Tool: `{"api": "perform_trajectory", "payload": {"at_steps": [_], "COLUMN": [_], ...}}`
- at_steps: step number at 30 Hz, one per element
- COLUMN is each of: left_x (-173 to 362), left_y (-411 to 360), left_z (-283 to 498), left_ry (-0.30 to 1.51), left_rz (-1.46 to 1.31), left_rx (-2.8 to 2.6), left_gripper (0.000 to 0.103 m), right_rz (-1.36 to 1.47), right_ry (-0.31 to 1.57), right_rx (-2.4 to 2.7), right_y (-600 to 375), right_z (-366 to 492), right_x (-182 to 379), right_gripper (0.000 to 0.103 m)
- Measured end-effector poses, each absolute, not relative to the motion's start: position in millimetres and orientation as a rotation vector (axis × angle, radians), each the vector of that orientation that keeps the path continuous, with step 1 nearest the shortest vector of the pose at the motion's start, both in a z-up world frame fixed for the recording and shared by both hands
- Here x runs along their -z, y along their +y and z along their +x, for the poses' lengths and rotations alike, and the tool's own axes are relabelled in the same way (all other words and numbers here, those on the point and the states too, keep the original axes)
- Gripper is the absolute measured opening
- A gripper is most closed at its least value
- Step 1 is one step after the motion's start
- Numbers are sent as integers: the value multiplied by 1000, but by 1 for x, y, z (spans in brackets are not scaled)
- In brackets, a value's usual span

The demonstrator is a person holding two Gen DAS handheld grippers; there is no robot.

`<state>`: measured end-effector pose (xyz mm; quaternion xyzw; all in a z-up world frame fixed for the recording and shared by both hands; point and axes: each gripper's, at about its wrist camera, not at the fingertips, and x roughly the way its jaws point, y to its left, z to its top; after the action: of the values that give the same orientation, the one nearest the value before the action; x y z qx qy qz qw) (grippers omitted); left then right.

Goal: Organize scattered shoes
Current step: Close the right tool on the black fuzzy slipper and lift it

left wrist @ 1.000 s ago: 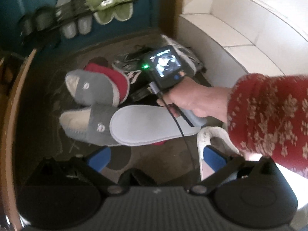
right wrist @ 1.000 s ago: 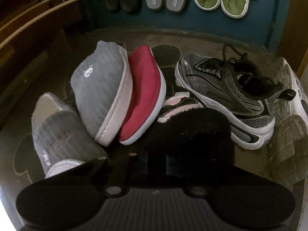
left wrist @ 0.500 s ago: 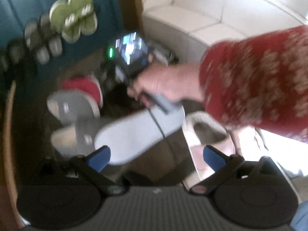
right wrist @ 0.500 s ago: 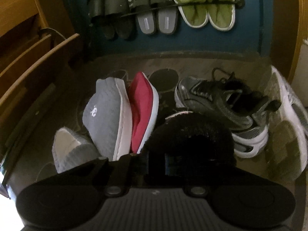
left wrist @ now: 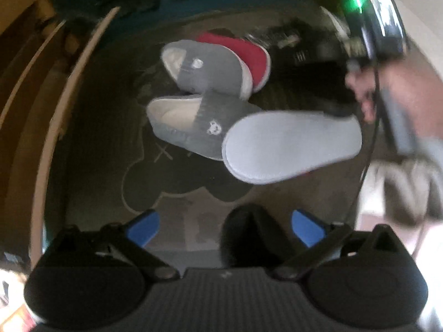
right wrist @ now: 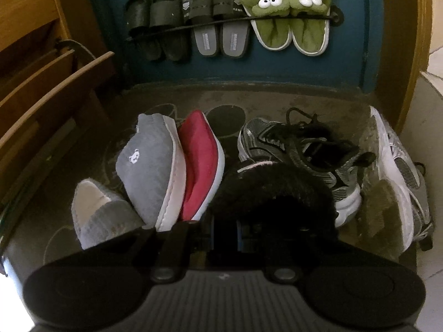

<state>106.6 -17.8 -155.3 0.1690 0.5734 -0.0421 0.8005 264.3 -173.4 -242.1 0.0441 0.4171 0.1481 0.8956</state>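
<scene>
Since the earlier frame the right gripper [right wrist: 225,235] has lifted the black fluffy slipper with the pale grey sole [right wrist: 274,191] higher above the pile, and the left gripper [left wrist: 224,228] has dropped toward the floor mat. The right gripper's jaws are pinched on the slipper's furry upper; in the left wrist view the pale sole [left wrist: 290,146] hangs face-out in the air. The left gripper's blue-tipped fingers [left wrist: 144,224] stand spread, with a second black fluffy slipper [left wrist: 249,235] lying between them, not yet gripped.

These slippers look light, soft and floppy, so a pinch across the plush upper should hold best.

Beyond lie two grey knitted slippers [right wrist: 149,163], a red slipper [right wrist: 199,166] and grey mesh trainers [right wrist: 299,152], crowding the mat [left wrist: 177,185]. Sandals and green frog slippers [right wrist: 282,11] hang on a wall rail.
</scene>
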Motion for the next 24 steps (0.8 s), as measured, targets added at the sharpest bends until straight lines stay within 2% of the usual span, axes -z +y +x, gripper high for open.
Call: {"api": "perform_trajectory", "payload": {"at_steps": [7,14,24], "left_x": [177,164,143], "left_y": [-52,-88,-119], "left_z": [101,90,82], "left_ry": [1244,1125,1051], "left_rz": [688,935,891], "left_rx": [367,489,557], "left_gripper": [103,103,103], "right_rz": [17,-10,-43], "right_ry": [843,816,852], "right_rx": [-322,-344,-390], "right_y": [-178,-180,-172], "right_z": [253,243,238], "right_x": [232,222,229], "right_gripper": [13,13,14]}}
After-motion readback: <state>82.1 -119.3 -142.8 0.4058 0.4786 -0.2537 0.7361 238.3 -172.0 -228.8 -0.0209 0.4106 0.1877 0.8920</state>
